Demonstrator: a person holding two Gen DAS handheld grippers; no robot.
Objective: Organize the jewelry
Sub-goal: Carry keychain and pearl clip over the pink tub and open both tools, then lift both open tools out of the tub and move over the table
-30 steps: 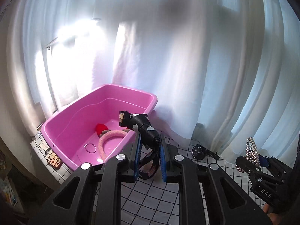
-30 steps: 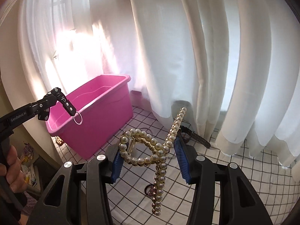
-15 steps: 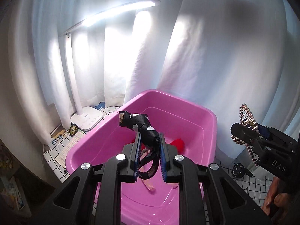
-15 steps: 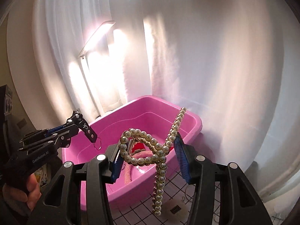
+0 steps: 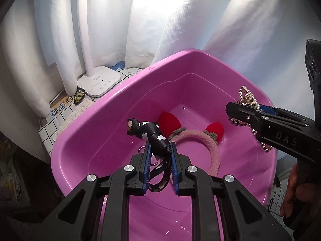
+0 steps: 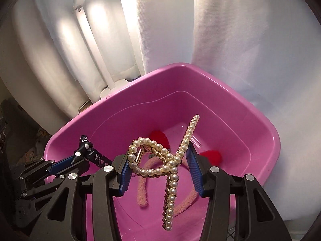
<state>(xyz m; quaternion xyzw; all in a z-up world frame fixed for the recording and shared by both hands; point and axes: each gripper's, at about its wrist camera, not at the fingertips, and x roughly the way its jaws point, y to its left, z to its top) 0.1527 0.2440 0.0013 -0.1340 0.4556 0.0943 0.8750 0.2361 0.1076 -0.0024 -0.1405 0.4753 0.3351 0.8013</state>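
My left gripper (image 5: 159, 156) is shut on a black strap with white hearts (image 5: 154, 138) and holds it above the pink bin (image 5: 112, 104). My right gripper (image 6: 158, 166) is shut on a pearl hair claw (image 6: 172, 160), also above the bin (image 6: 260, 132). A pink fuzzy headband with red ears (image 5: 204, 140) lies on the bin floor, with a thin metal ring partly hidden behind my left fingers. The right gripper (image 5: 232, 110) shows at the right of the left wrist view. The left gripper (image 6: 82, 158) shows at the lower left of the right wrist view.
White curtains (image 5: 180, 20) hang behind the bin. A white desk lamp base (image 5: 99, 81) stands left of the bin on a grid-patterned cloth (image 5: 50, 128), with a small badge (image 5: 79, 96) beside it.
Both grippers have moved from the table side to above the pink bin, carrying the strap and the pearl claw. The bin now fills both views.
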